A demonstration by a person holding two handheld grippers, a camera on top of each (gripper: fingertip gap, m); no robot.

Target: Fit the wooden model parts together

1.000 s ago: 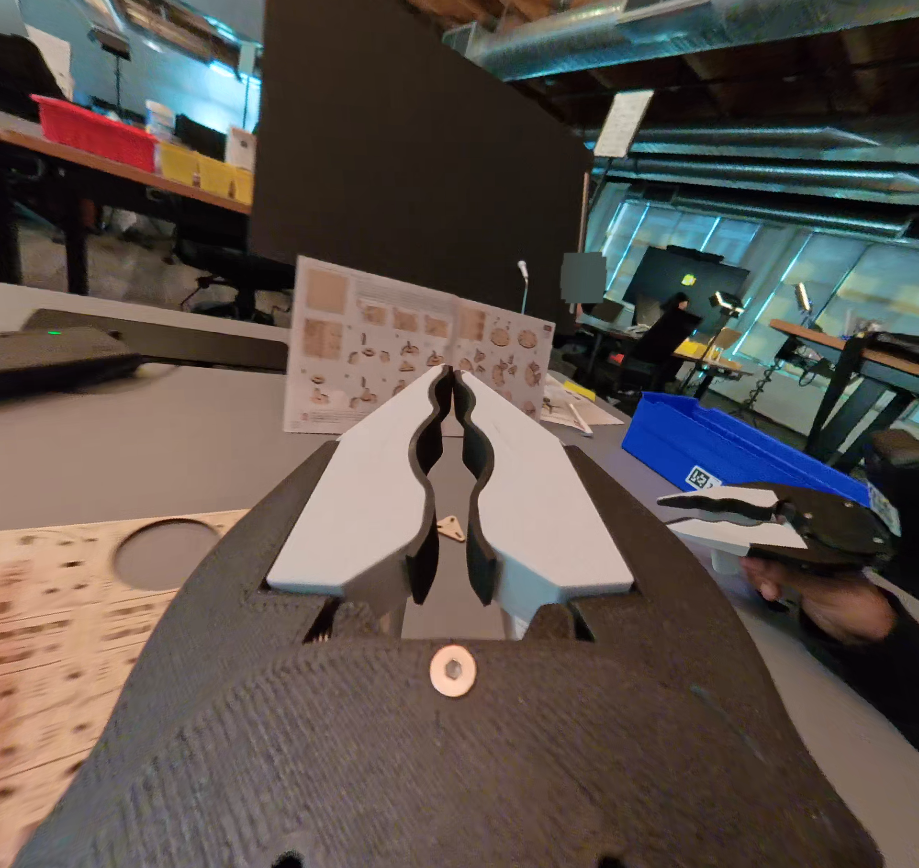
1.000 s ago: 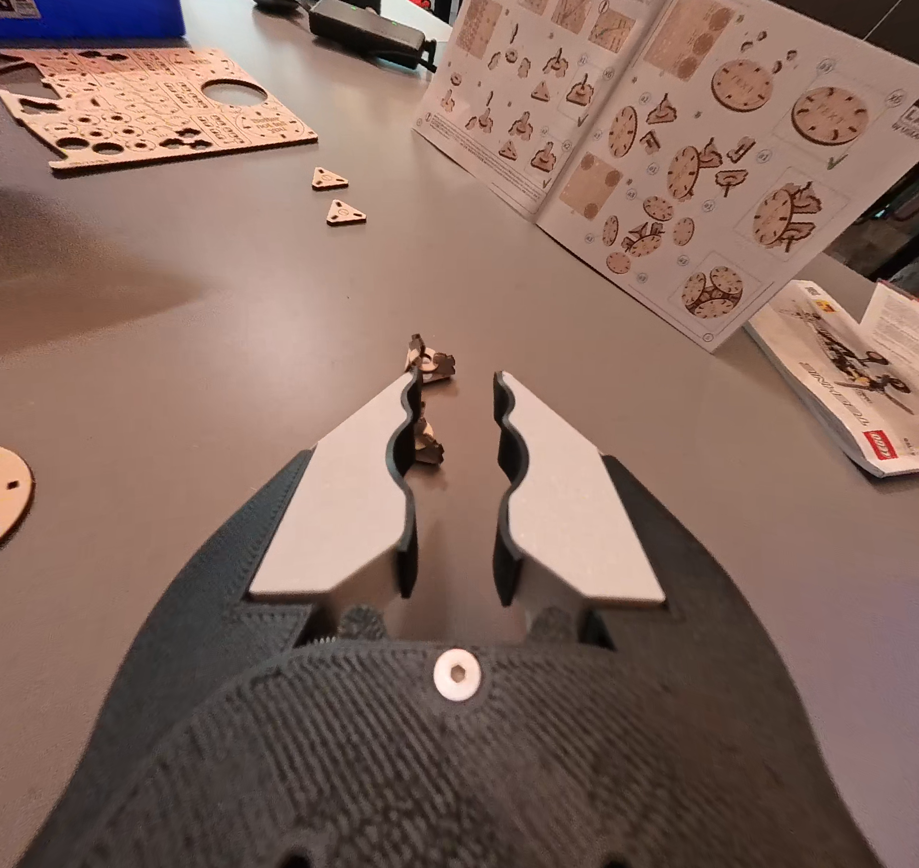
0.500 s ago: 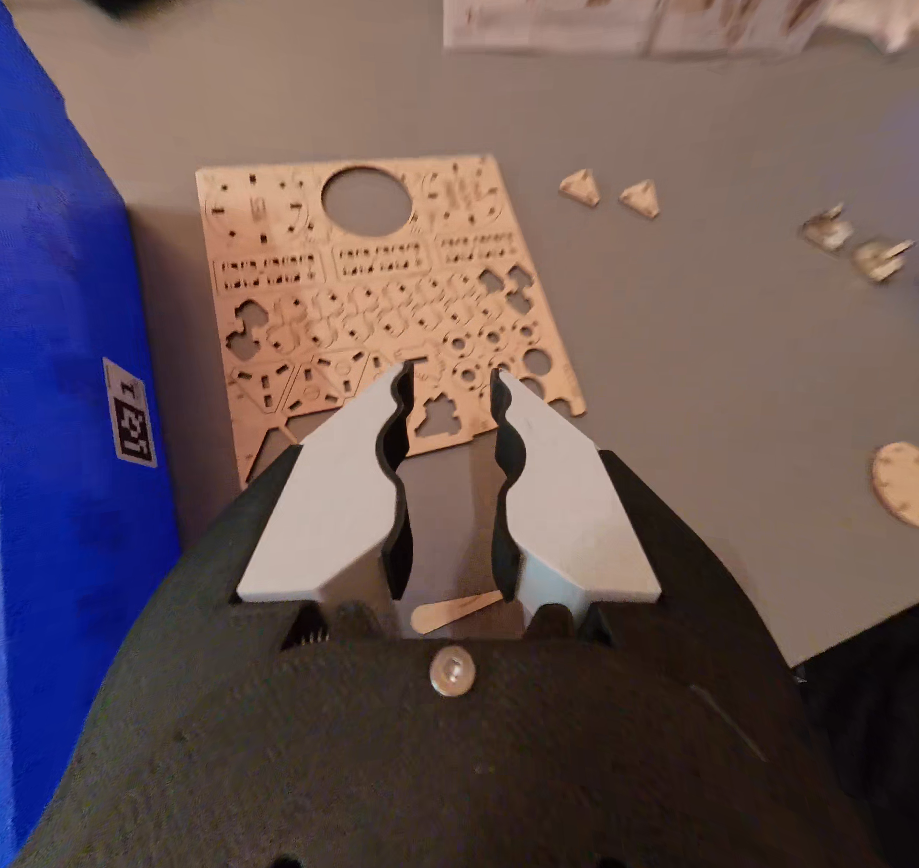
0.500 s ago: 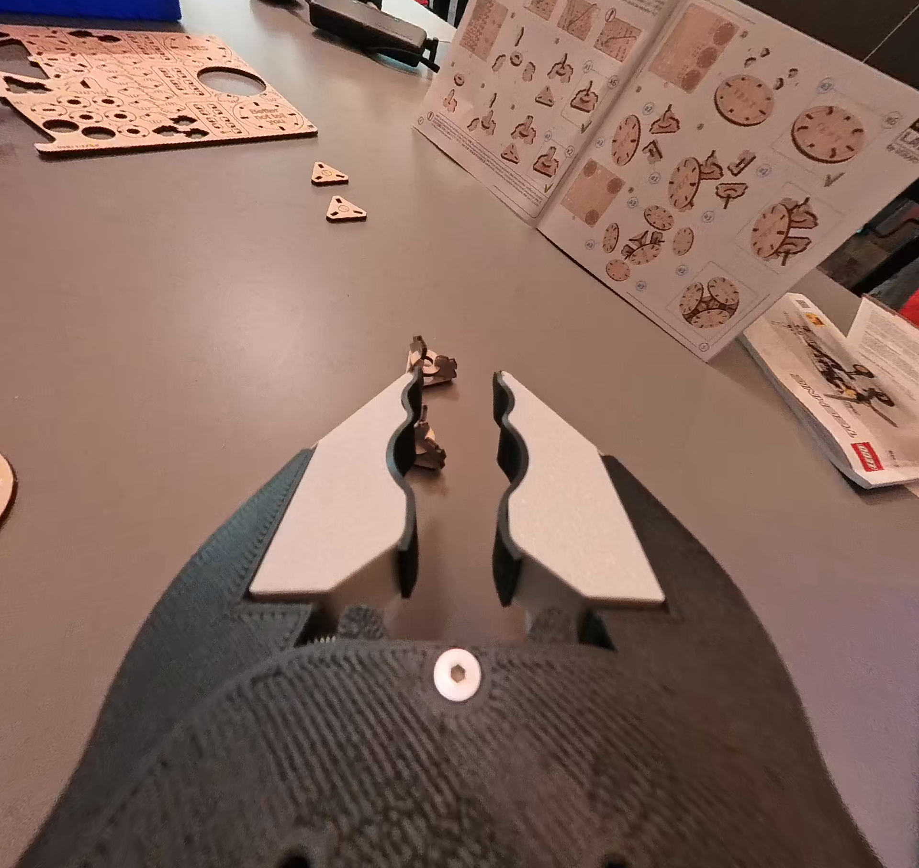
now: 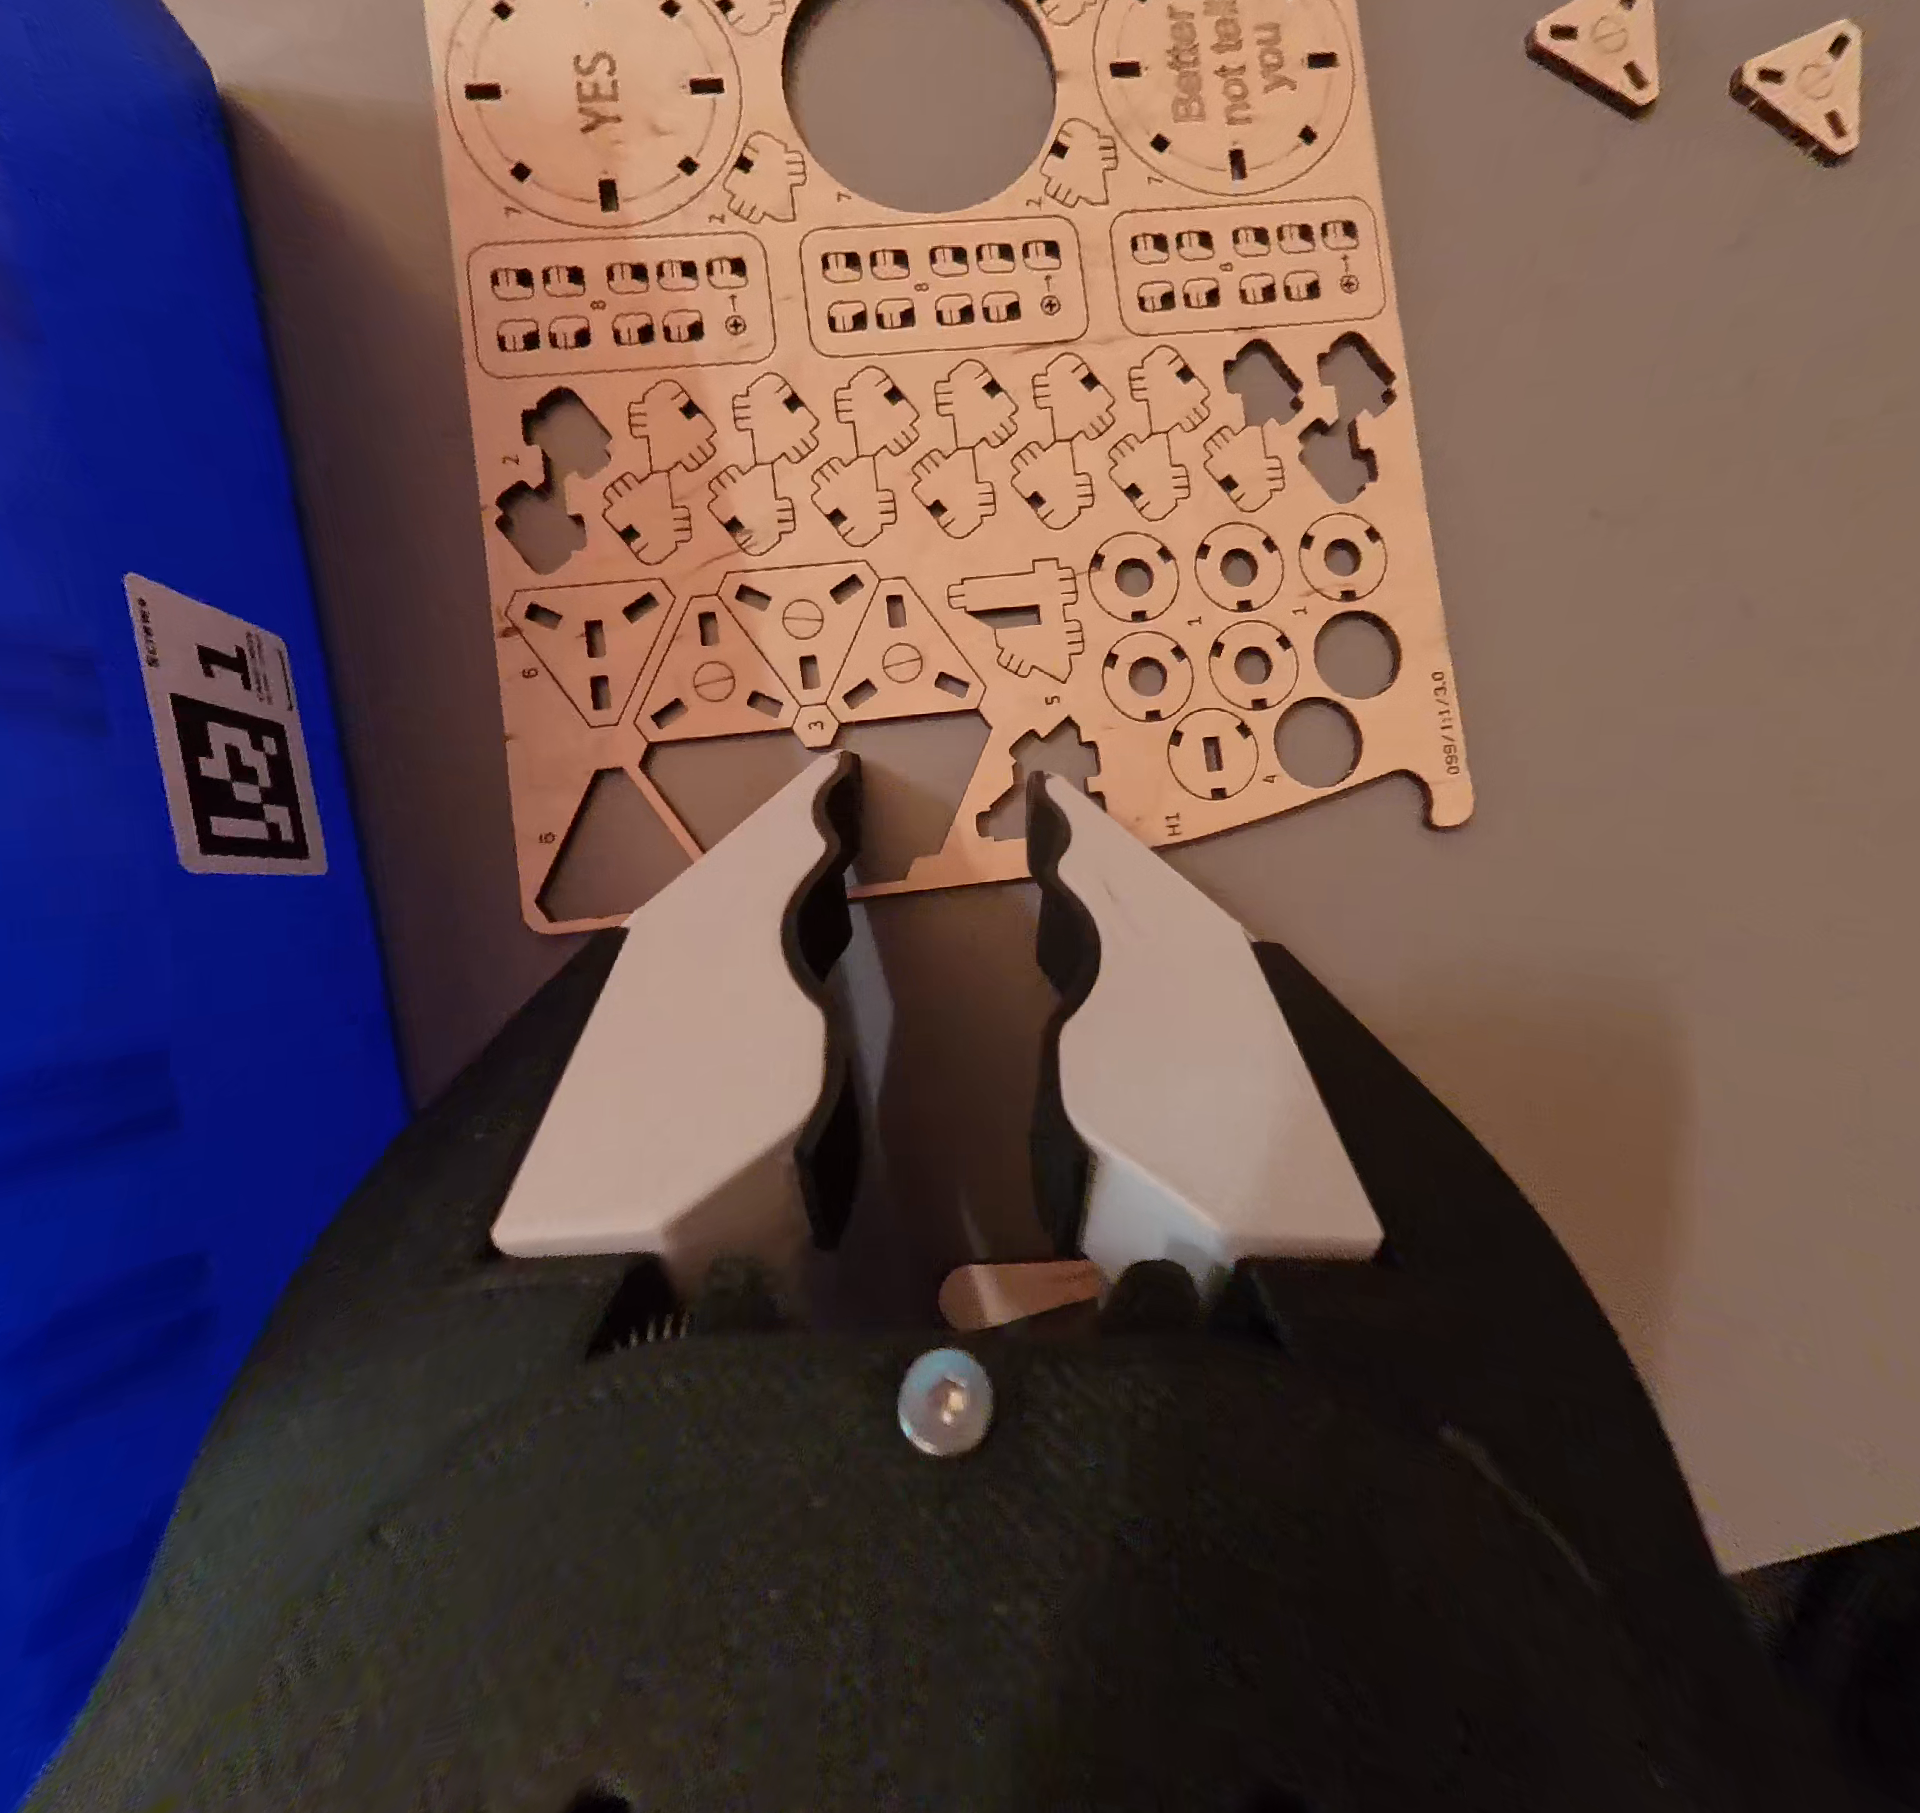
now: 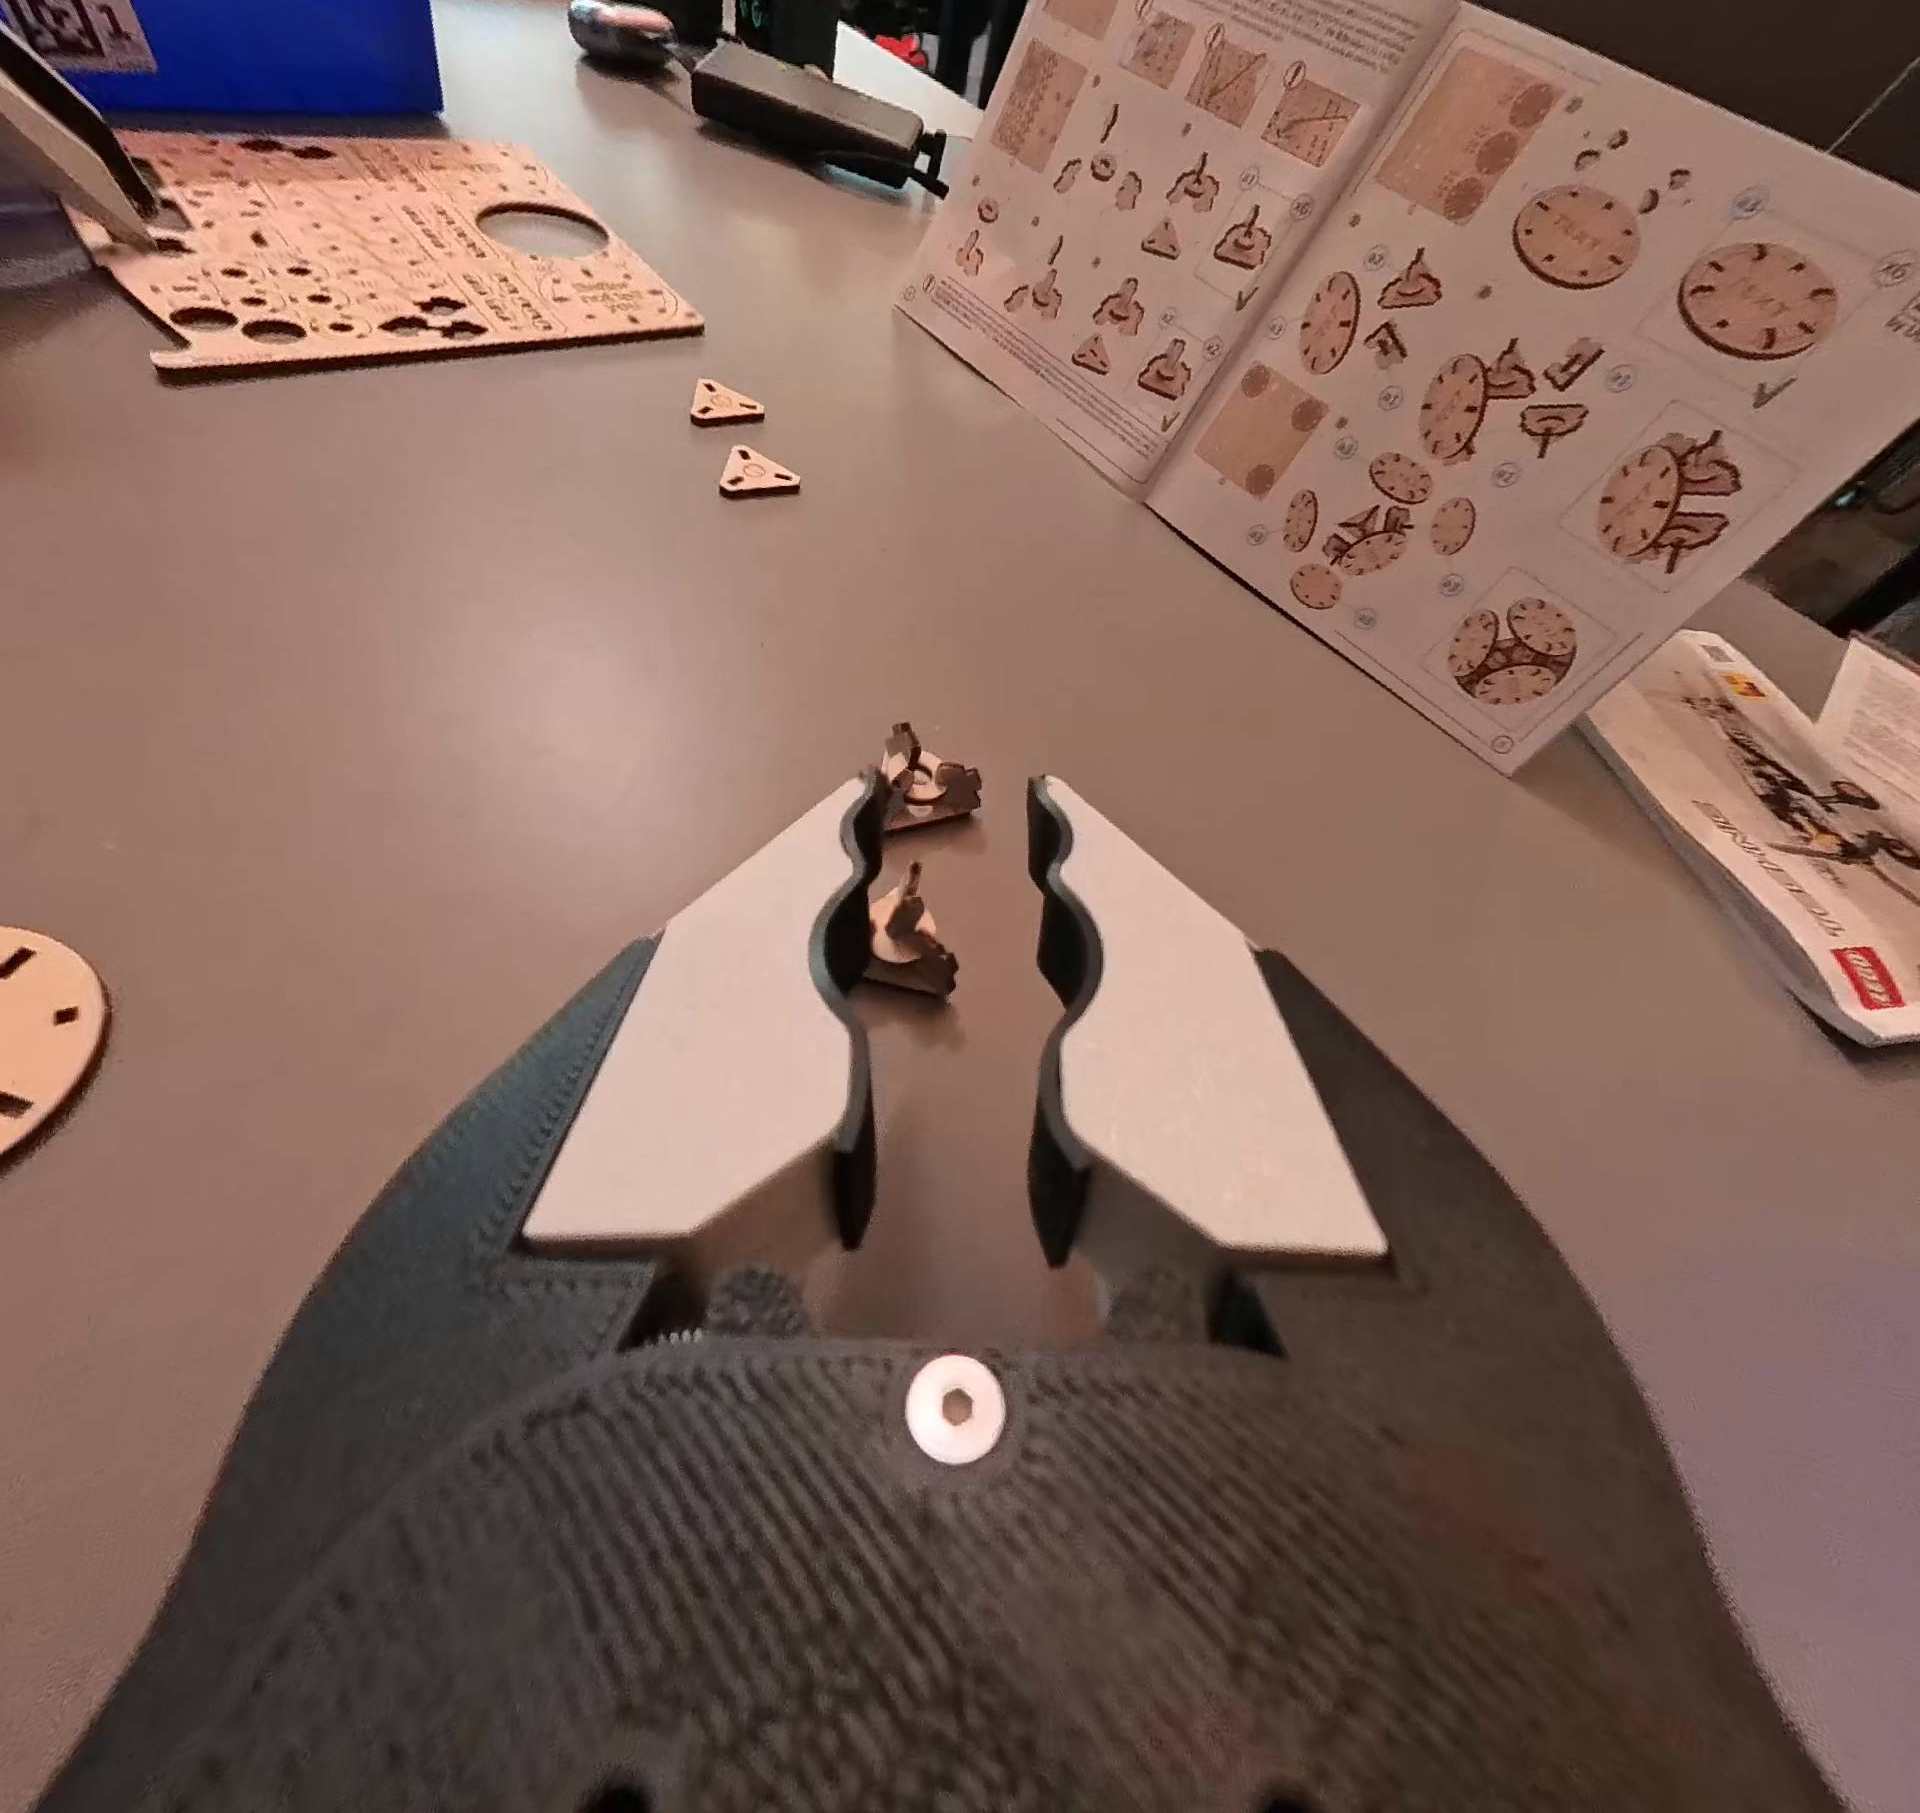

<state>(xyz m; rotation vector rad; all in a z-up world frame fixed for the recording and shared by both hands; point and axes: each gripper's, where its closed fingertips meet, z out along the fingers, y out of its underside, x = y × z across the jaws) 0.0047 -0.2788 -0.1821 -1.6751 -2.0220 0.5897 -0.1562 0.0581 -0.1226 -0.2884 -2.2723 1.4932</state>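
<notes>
My left gripper [image 5: 940,776] is open and points down at the near edge of a flat wooden laser-cut sheet [image 5: 935,433] on the grey table. Its fingertips hover over empty cut-outs in the sheet, with nothing between the pads. The right wrist view shows it [image 6: 94,174] at the sheet's end [image 6: 416,246]. My right gripper [image 6: 951,792] is open, low over the table. One small assembled wooden piece [image 6: 909,937] lies on the table between its fingers, close to the left pad, and the right pad is clear of it. A second such piece [image 6: 930,787] lies just past the left fingertip.
A blue bin [image 5: 125,413] stands right beside the sheet. Two loose wooden triangles [image 5: 1595,38] [image 5: 1803,96] lie past it. An open instruction booklet [image 6: 1403,309] stands at the right, another booklet [image 6: 1766,828] lies flat, a wooden disc [image 6: 31,1025] lies at the left, and a black power adapter [image 6: 800,106] is at the back. From the right gripper's tips to the wooden disc [image 6: 31,1025] is close to 15 cm.
My left gripper was shut and pointing out at the room; it swung down over the wooden sheet, opened, and moved closer to the sheet. My right gripper has barely moved and stays open.
</notes>
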